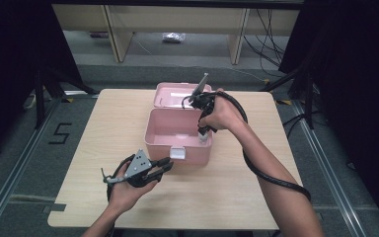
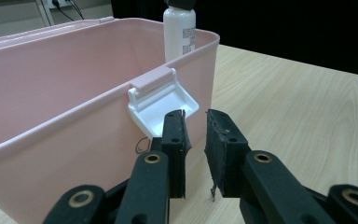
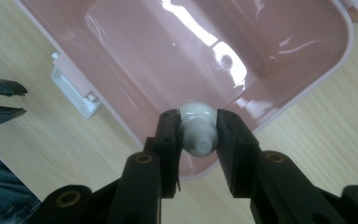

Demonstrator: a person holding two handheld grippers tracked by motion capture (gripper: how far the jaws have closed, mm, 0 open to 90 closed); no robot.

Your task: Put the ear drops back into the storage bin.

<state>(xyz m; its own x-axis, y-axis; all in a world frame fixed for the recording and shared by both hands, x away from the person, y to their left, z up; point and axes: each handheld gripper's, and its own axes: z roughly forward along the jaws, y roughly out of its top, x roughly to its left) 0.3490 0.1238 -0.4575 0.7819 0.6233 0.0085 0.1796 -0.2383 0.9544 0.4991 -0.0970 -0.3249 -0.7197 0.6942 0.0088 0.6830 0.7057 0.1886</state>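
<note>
We see a small white bottle (image 3: pixel 196 130), round-bodied with a ribbed neck and smooth plastic sides, clamped between the black pads of the right tool (image 3: pixel 198 135). In the left gripper view the bottle (image 2: pixel 179 30) stands upright, a printed label on its side, just inside the near right corner of the pink storage box (image 1: pixel 177 133). The right hand (image 1: pixel 219 116) reaches over the box from above, its tool pointing down into it, a ribbed black cable (image 1: pixel 271 177) trailing along the forearm. The box is glossy, rounded-cornered plastic with a white latch (image 2: pixel 163 105) on its front wall, and its lid (image 1: pixel 177 94) lies open behind it. The left tool (image 1: pixel 160 165) lies level in the left hand (image 1: pixel 128 190), just before the latch, its jaws a narrow gap apart with nothing between them. Everything rests on a pale wood-grain surface (image 1: pixel 103 128).
</note>
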